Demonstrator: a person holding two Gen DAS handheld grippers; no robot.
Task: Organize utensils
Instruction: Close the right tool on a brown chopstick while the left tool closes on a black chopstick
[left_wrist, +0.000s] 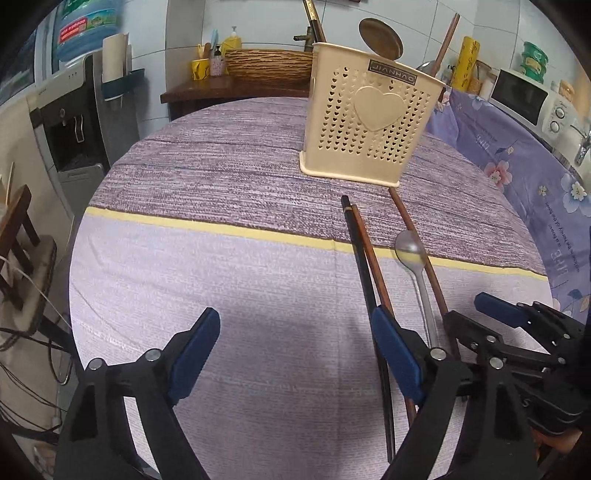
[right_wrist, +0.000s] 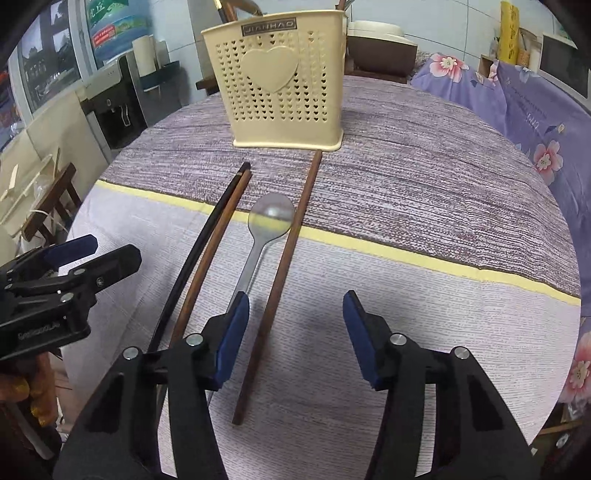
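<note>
- The cream utensil holder (right_wrist: 282, 79) with the heart on its front is standing upright on the far part of the round table (right_wrist: 424, 206). It is already holding some things: a round metal spoon or ladle head (left_wrist: 380, 38) and some tall sticks are poking out of its top.
- Four things are still lying flat on the striped tablecloth in front of the holder, so the job looks partly done, with more left to do.
- The silver spoon (right_wrist: 271, 218) is lying in the middle, its bowl pointing toward the holder.
- A brown chopstick (right_wrist: 291, 236) is lying just beside the spoon on the right, and its far tip is almost reaching the holder's base.
- A black chopstick (right_wrist: 207, 243) and another brown chopstick (right_wrist: 223, 240) are lying close together to the left of the spoon.
- The right gripper (right_wrist: 295, 317) is hanging above the near end of the lone brown chopstick with its fingers spread wide and holding nothing.
- The left gripper (left_wrist: 295, 336) is hanging over bare cloth, left of the pair. It is spread wide too and holding nothing.
- I think each loose piece is waiting to be picked up and stood in the holder.
- Around the table there are a water dispenser (left_wrist: 70, 122), a woven basket (left_wrist: 267, 64), a microwave (left_wrist: 528, 99) and a purple flower cloth (right_wrist: 535, 122).
</note>
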